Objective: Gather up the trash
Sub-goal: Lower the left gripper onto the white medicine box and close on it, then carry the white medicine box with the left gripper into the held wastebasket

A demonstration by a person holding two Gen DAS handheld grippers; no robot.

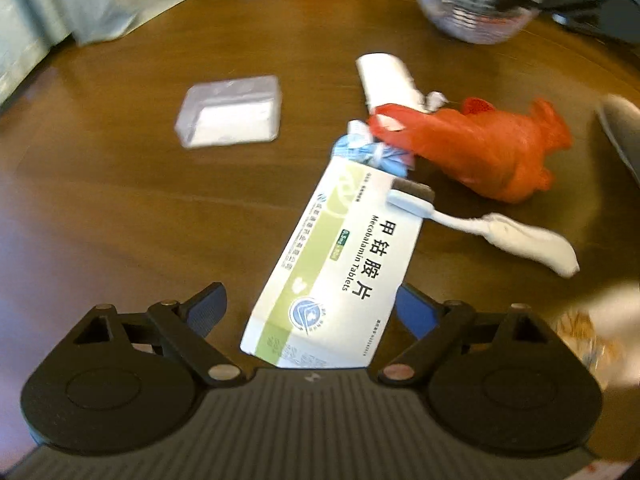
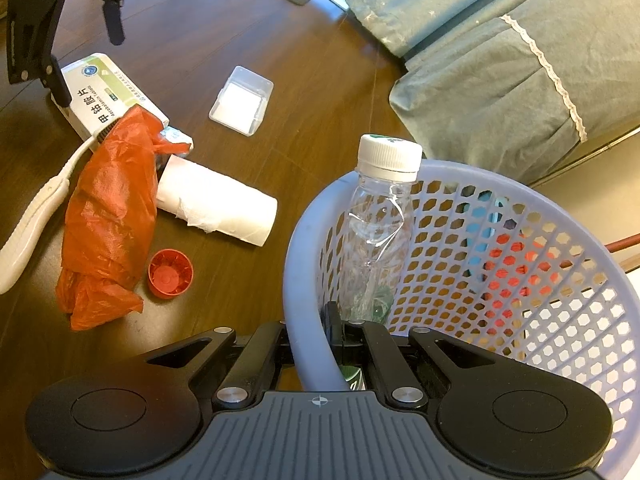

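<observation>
A white and green medicine box (image 1: 340, 256) (image 2: 104, 92) lies on the brown wooden surface. My left gripper (image 1: 310, 298) (image 2: 86, 60) stands open astride its near end, the pads clear of its sides. A white toothbrush (image 1: 480, 228) (image 2: 36, 216) rests across the box's far end. Beyond lie a crumpled red plastic bag (image 1: 480, 148) (image 2: 108, 216), a blue-white wrapper (image 1: 368, 150) and a white paper roll (image 1: 388, 80) (image 2: 220, 204). My right gripper (image 2: 336, 336) is shut on the rim of the lilac mesh basket (image 2: 304, 240) (image 1: 472, 12), which holds a clear bottle (image 2: 380, 232).
A clear plastic container (image 1: 232, 112) (image 2: 240, 100) sits apart on the wood. A red cap (image 2: 170, 274) lies beside the bag. Grey-green bedding (image 2: 500, 80) (image 1: 80, 0) hangs down behind. A blurred crinkled wrapper (image 1: 592, 336) is at the left wrist view's right edge.
</observation>
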